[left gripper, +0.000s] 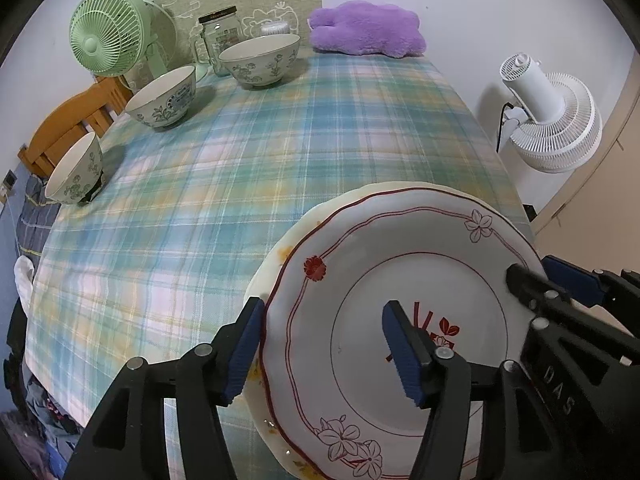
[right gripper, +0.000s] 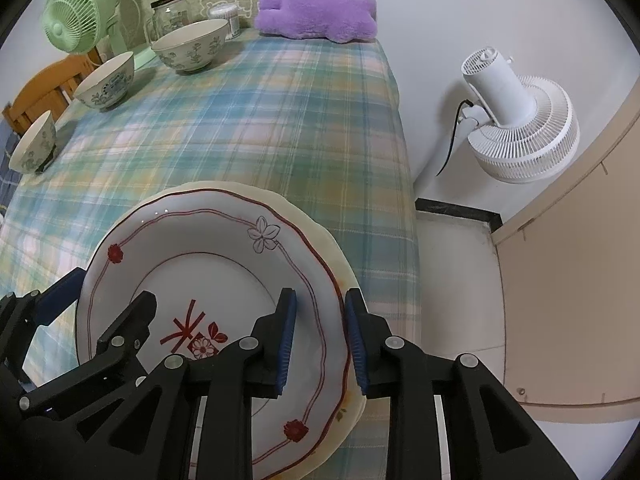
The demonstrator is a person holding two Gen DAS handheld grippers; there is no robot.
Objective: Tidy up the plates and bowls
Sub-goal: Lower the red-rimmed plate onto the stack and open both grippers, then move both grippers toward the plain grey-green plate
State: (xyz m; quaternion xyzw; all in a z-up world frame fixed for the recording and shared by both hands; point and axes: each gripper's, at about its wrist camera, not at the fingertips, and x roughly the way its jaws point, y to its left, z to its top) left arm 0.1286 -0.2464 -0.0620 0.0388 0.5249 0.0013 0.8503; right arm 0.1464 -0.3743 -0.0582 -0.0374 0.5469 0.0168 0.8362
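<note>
A white plate with red trim and flowers [left gripper: 400, 280] [right gripper: 208, 256] lies on a larger cream plate [left gripper: 280, 252] [right gripper: 320, 240] at the table's near right corner. My left gripper [left gripper: 324, 348] is open, its jaws straddling the top plate's left rim. My right gripper [right gripper: 320, 336] is open, its jaws straddling the right rim; it also shows in the left wrist view [left gripper: 532, 284]. The left gripper shows in the right wrist view [right gripper: 108, 300]. Three patterned bowls stand along the far left: large [left gripper: 260, 60] [right gripper: 190, 46], middle [left gripper: 164, 96] [right gripper: 106, 80], small [left gripper: 76, 170] [right gripper: 34, 144].
Plaid tablecloth [left gripper: 280, 140]. At the back stand a green fan [left gripper: 110, 32], a glass jar [left gripper: 220, 36] and a purple plush [left gripper: 368, 28]. A white fan [right gripper: 516, 120] stands on the floor right of the table. A wooden chair [left gripper: 72, 120] is at the left.
</note>
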